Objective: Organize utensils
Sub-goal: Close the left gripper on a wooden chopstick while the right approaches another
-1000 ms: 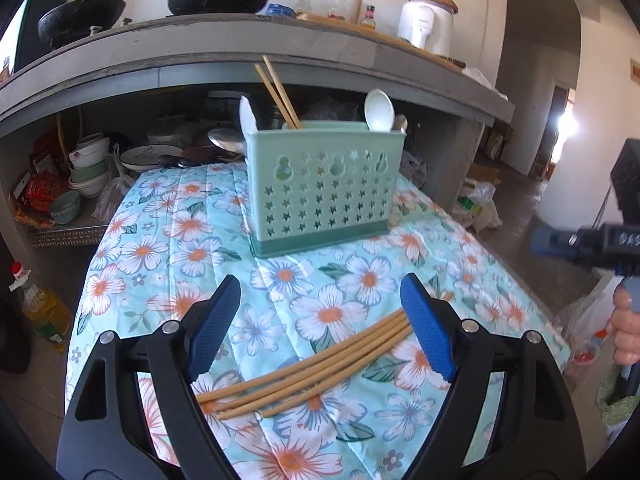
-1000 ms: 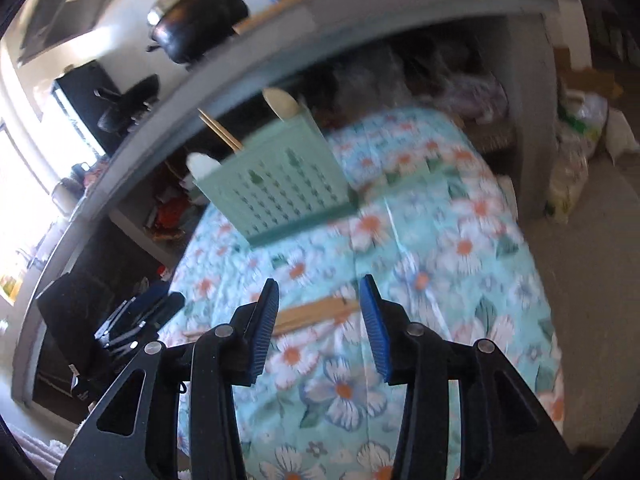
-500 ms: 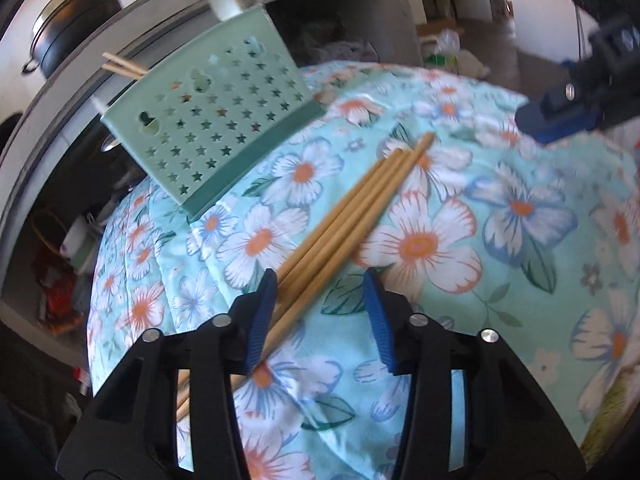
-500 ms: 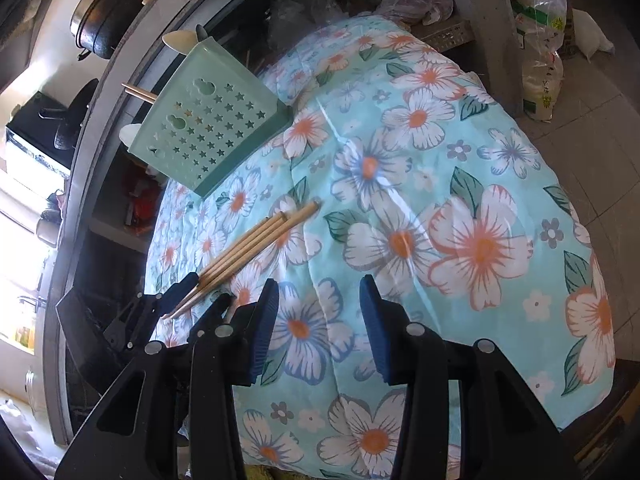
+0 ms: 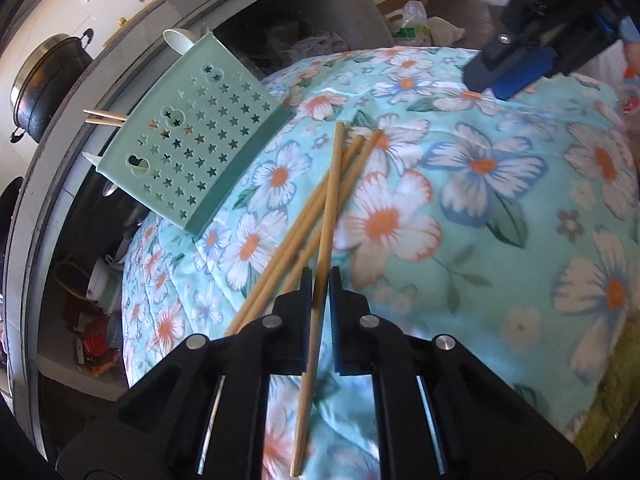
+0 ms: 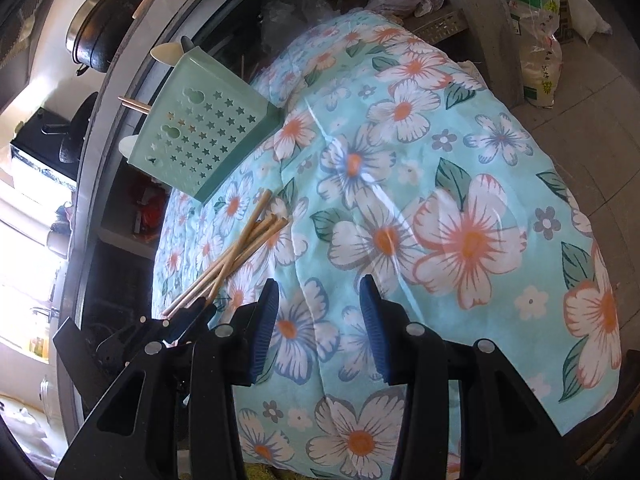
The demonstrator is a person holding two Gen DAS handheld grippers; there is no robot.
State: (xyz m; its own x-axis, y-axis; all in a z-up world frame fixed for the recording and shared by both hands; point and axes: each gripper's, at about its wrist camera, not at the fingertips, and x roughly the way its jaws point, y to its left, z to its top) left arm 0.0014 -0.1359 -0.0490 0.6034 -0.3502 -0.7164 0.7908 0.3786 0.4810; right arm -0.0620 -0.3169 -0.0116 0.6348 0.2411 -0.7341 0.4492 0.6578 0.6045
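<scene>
Several wooden chopsticks (image 5: 280, 256) lie fanned on the floral cloth (image 5: 480, 240). My left gripper (image 5: 319, 276) has its jaws closing on one chopstick (image 5: 331, 200), which runs between the pads and angles away from the others. The mint-green utensil holder (image 5: 192, 136) stands behind them with a white spoon (image 5: 176, 38) and two chopsticks (image 5: 104, 118) in it. In the right wrist view the same chopsticks (image 6: 244, 240) lie in front of the holder (image 6: 204, 136), with the left gripper (image 6: 192, 316) at their near ends. My right gripper (image 6: 320, 296) hovers open over bare cloth.
A grey concrete counter (image 5: 132, 32) with a black pot (image 5: 44, 80) runs behind the table. Bowls and clutter fill the shelf below it. Plastic bags (image 6: 540, 32) sit on the floor beyond the table's far right edge. The right gripper (image 5: 516, 68) hangs over the cloth's far side.
The left gripper rolled, dropped to the chopsticks' near ends and closed around one, which now angles away from the bundle. The right gripper sank toward the cloth and stayed open.
</scene>
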